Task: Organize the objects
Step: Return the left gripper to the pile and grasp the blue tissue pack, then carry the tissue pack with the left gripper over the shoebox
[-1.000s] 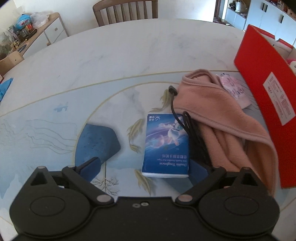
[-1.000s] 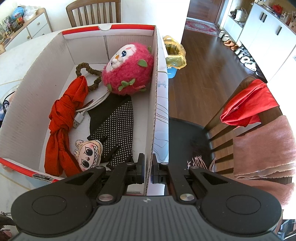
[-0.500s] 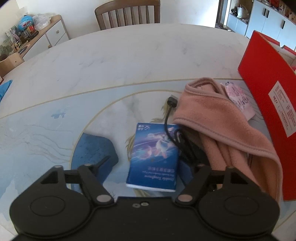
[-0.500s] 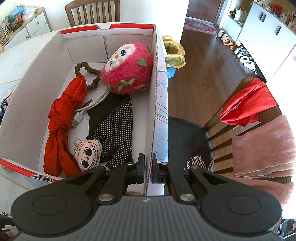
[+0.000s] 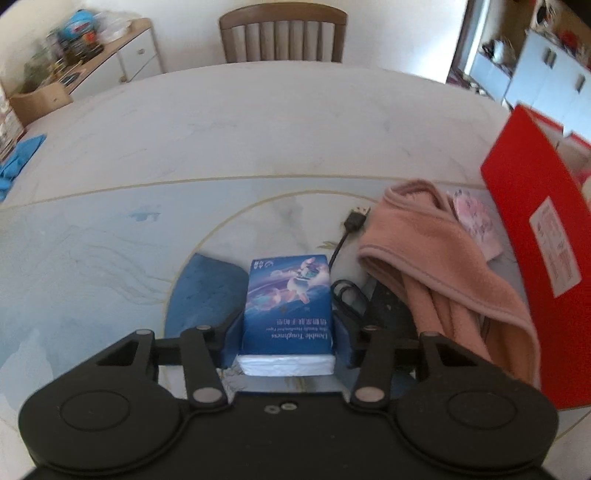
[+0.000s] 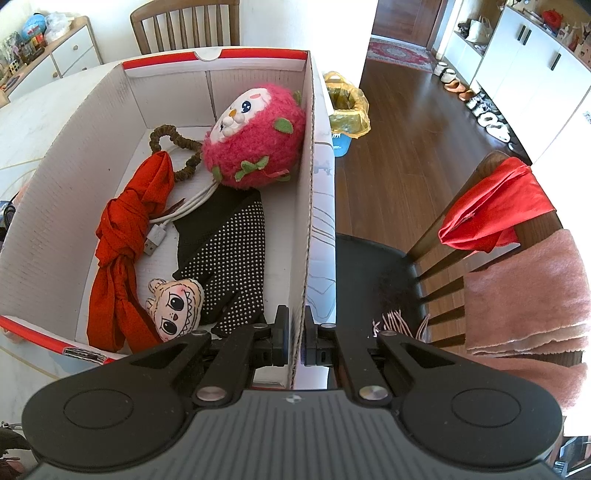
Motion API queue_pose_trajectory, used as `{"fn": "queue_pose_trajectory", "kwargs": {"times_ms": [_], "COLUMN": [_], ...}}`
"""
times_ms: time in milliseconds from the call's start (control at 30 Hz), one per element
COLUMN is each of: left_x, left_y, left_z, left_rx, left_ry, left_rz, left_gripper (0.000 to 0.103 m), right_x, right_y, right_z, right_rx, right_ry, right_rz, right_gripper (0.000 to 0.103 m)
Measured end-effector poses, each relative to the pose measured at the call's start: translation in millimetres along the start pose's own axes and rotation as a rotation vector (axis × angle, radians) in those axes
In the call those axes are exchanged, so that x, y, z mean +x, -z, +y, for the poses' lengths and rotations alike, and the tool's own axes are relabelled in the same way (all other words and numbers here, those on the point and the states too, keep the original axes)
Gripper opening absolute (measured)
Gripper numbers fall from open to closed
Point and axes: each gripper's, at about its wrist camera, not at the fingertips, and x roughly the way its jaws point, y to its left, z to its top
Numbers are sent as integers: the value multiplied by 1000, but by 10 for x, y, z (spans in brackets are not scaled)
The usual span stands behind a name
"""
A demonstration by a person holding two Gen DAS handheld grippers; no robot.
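Observation:
In the left wrist view my left gripper (image 5: 288, 339) is shut on a blue tissue pack (image 5: 288, 299), its pads pressing both long sides, at table level. A black USB cable (image 5: 347, 236) and a pink fleece cloth (image 5: 443, 266) lie just right of it. The red box (image 5: 535, 236) stands at far right. In the right wrist view my right gripper (image 6: 294, 336) is shut on the box's right wall (image 6: 306, 221). Inside the box lie a pink plush toy (image 6: 255, 144), a red scarf (image 6: 125, 236), a black dotted glove (image 6: 229, 251), a white cable (image 6: 177, 218) and a small doll face (image 6: 175, 306).
A small pink patterned pouch (image 5: 476, 221) lies between the fleece and the box. A wooden chair (image 5: 282, 33) stands at the table's far side. Right of the box is a chair (image 6: 480, 258) draped with red and pink cloths, and a lined bin (image 6: 347, 107) on the floor.
My left gripper moved forward over the tissue pack and closed its fingers onto its sides. The right gripper stayed clamped on the box wall.

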Motion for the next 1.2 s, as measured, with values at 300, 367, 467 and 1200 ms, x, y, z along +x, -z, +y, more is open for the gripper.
{"fn": "queue_pose_trajectory", "kwargs": {"times_ms": [300, 367, 467, 1200], "left_x": [-342, -429, -534, -992], "left_y": [-39, -48, -78, -293], "left_z": [81, 48, -58, -1713], "left_rx": [-43, -40, -28, 341], "left_ry": [33, 49, 82, 391], "left_rz": [-44, -54, -74, -134], "left_gripper": [48, 48, 48, 48], "right_x": [-5, -4, -5, -18], "right_y": [3, 1, 1, 0], "right_z": [-4, -3, 3, 17], "right_rx": [1, 1, 0, 11], "right_ry": [-7, -6, -6, -26], "right_rz": [-3, -3, -4, -3], "right_gripper": [5, 5, 5, 5]}}
